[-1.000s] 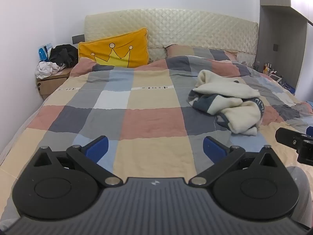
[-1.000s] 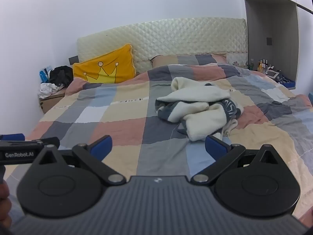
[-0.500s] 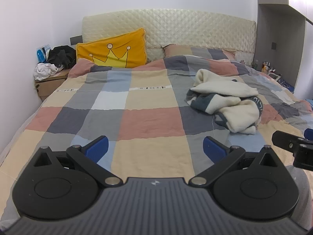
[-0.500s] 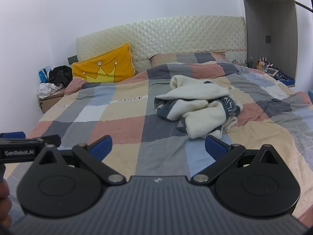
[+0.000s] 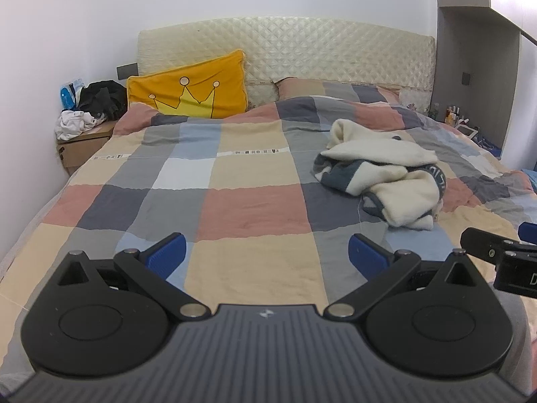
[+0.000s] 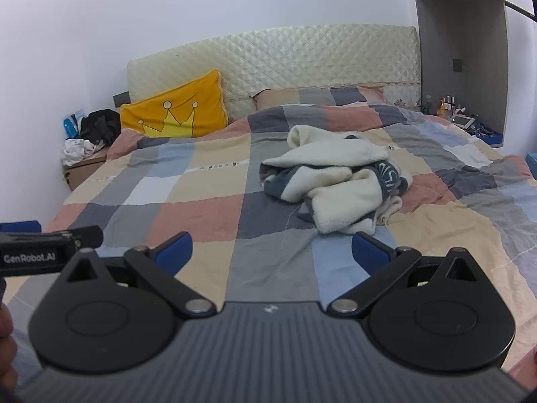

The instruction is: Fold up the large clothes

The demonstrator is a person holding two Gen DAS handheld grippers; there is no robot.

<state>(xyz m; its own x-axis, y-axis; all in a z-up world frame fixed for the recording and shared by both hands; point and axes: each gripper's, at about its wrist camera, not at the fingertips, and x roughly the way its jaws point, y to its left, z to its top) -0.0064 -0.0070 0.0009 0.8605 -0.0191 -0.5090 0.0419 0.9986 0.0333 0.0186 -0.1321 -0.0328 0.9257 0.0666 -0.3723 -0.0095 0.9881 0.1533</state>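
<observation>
A crumpled cream and dark grey garment (image 5: pixel 386 174) (image 6: pixel 335 181) lies in a heap on the checked bedspread (image 5: pixel 248 201) (image 6: pixel 194 215), right of the bed's middle. My left gripper (image 5: pixel 266 252) hovers open over the foot of the bed, well short of the garment and to its left. My right gripper (image 6: pixel 272 248) is open too, empty, with the heap just beyond its right fingertip. Each gripper's black body shows at the edge of the other's view.
A yellow crown pillow (image 5: pixel 191 94) leans on the quilted headboard (image 5: pixel 302 53). A cardboard box (image 5: pixel 80 144) with clothes piled on it stands left of the bed. At the far right is a shelf niche with bottles (image 6: pixel 449 104). White wall runs along the left.
Both grippers have drifted slightly nearer to the bed and the garment; both stay open and nothing has been grasped.
</observation>
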